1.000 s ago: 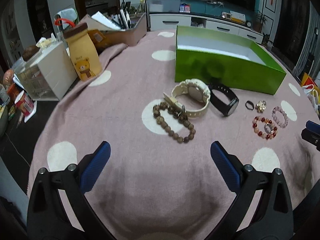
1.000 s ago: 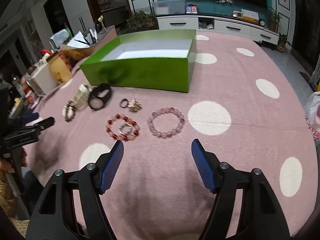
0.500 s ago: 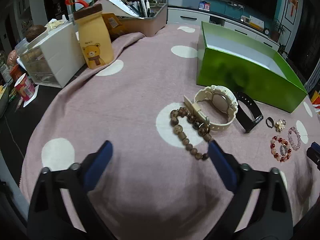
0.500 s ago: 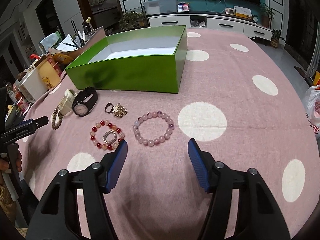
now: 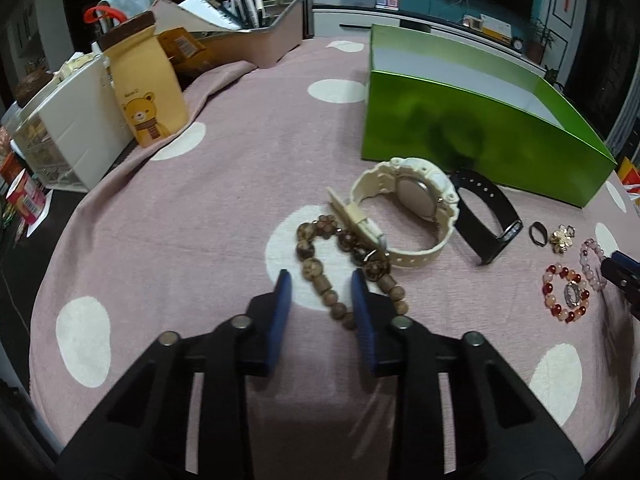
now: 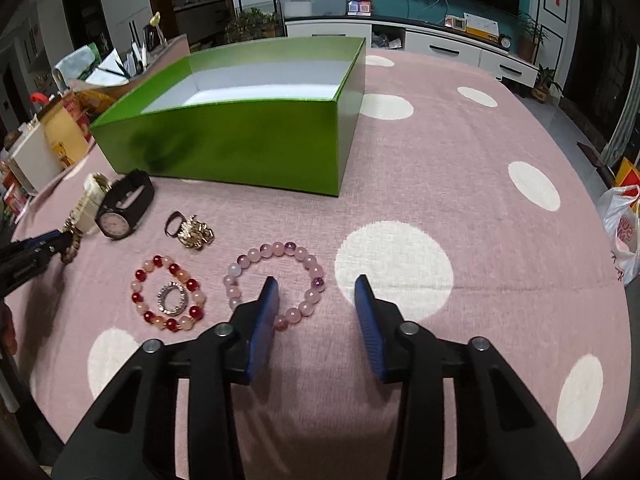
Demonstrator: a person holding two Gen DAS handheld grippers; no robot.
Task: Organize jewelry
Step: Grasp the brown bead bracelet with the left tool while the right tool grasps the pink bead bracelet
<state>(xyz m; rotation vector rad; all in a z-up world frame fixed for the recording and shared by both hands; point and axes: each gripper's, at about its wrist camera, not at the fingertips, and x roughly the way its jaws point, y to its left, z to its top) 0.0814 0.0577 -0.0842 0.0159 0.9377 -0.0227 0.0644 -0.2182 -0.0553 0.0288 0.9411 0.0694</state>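
A brown wooden bead bracelet (image 5: 340,264) lies on the pink dotted cloth; my left gripper (image 5: 320,280) is open with its blue fingers on either side of the bracelet's near strand. A cream watch (image 5: 408,208) and a black watch (image 5: 486,220) lie beside it. My right gripper (image 6: 316,286) is open, its fingers straddling the right side of a pink bead bracelet (image 6: 276,280). A red bead bracelet (image 6: 168,298) with a silver ring inside, a black ring (image 6: 173,222) and a gold brooch (image 6: 196,232) lie to the left. An open green box (image 6: 248,136) stands behind.
A bear-print bag (image 5: 146,88), a white drawer unit (image 5: 68,128) and a pen tray (image 5: 256,36) stand at the far left of the table. A plastic bag (image 6: 624,228) hangs off the right edge.
Both grippers have moved forward and down and narrowed their jaws: the left onto the wooden bracelet, the right onto the pink bracelet.
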